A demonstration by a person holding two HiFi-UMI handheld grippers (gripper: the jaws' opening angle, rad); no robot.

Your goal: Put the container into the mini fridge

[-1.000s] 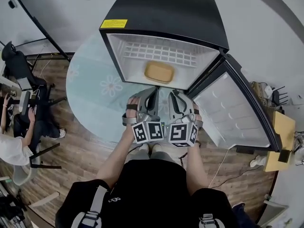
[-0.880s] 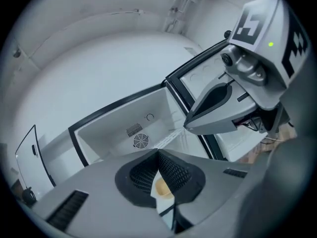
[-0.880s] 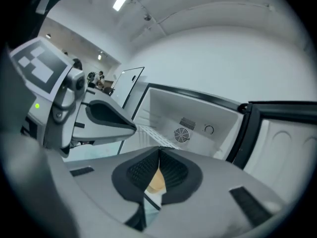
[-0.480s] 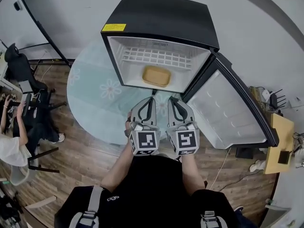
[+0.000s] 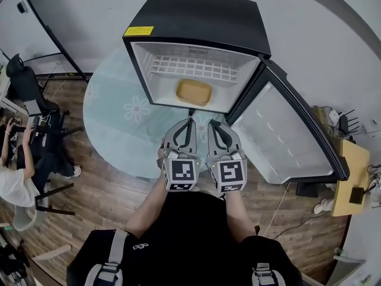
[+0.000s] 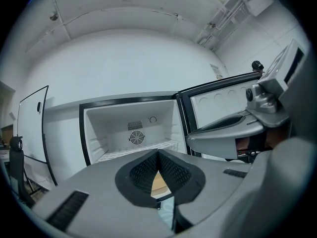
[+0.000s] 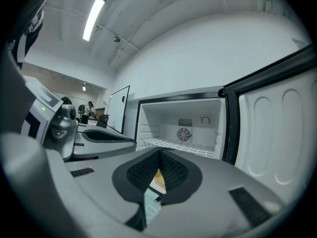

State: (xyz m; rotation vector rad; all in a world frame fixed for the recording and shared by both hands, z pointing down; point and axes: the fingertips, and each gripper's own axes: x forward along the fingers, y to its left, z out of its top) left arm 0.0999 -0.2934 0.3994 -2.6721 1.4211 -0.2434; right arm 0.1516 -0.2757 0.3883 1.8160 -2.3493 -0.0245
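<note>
The black mini fridge (image 5: 202, 16) stands open, its door (image 5: 286, 133) swung out to the right. A tan container (image 5: 193, 92) sits on the fridge floor under the white wire shelf (image 5: 193, 69). My left gripper (image 5: 189, 121) and right gripper (image 5: 211, 123) hover side by side just in front of the opening, both shut with nothing between the jaws. In the left gripper view the container (image 6: 159, 182) peeks through the gap under the closed tips (image 6: 158, 153). The right gripper view shows the same sliver of container (image 7: 157, 178) below its closed tips (image 7: 159, 152).
The fridge sits on a round pale green rug (image 5: 119, 124) over a wooden floor. A person (image 5: 15, 183) sits at the far left by office chairs (image 5: 27, 88). A small wooden table (image 5: 351, 177) and cables lie at the right, past the door.
Both grippers have pulled back from the fridge opening toward me and turned so their marker cubes face up. The container stays on the fridge floor.
</note>
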